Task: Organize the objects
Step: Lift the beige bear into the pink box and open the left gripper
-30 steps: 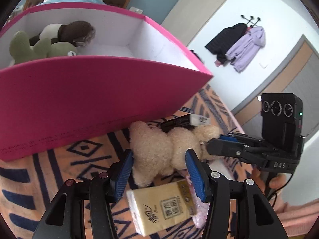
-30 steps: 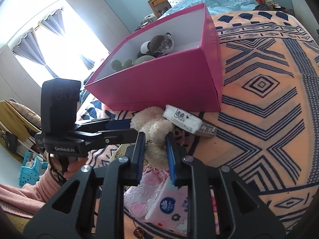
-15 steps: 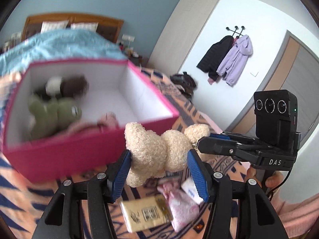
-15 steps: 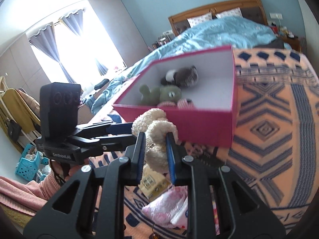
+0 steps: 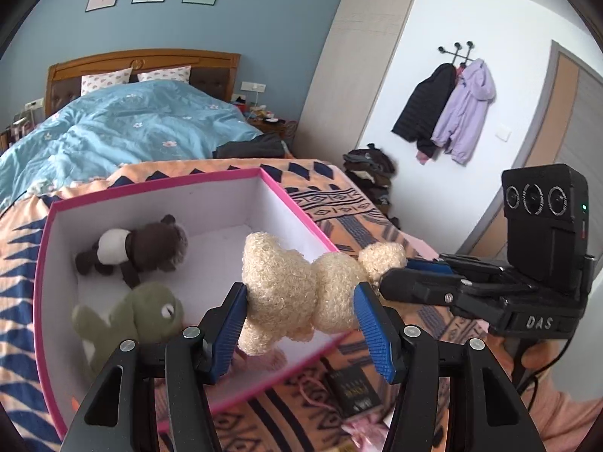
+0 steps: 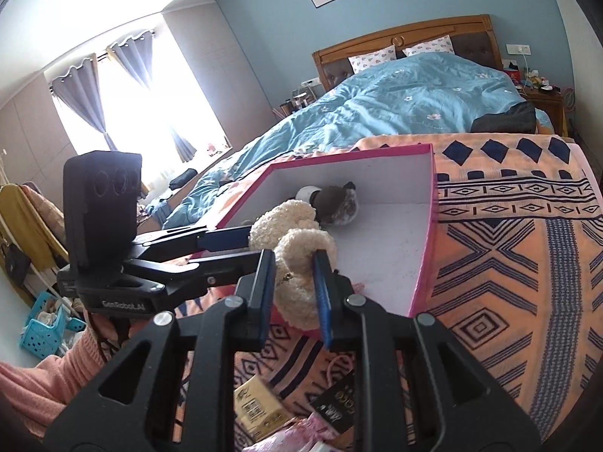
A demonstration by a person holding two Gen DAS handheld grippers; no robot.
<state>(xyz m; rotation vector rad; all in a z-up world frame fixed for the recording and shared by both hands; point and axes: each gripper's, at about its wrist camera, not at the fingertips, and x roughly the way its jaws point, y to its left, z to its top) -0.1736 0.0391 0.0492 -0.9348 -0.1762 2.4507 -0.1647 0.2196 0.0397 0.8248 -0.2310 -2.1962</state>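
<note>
Far left in the left wrist view, the pink box (image 5: 113, 388) sits open on the patterned blanket (image 5: 335, 203). It's already got a brown-and-white plush (image 5: 132, 245) and a green plush (image 5: 132, 316) lying on its white floor, so it's clearly the bin for soft toys.

Next over, your left gripper (image 5: 299, 320) is clamped on the body of the cream plush (image 5: 286, 282), w/ the blue pads pressing into the fur on both sides. The toy hangs in the air above the box's near-right part, not touching the floor of it.

To the right, your right gripper (image 6: 292, 286) is squeezed on the other end of the same toy (image 6: 297, 248), prob. the head or a limb; the fur hides which. A two-handed hold keeps a floppy toy level and stops it swinging as it goes over the rim.

Below the grippers, a black booklet (image 5: 352, 391), a yellow pack (image 6: 260, 410) and a pink packet (image 6: 297, 433) lie on the blanket outside the box, not yet sorted.

Looks like the drop is next: bring it lower over the bare white floor, right of the green plush, then let go w/ both.
</note>
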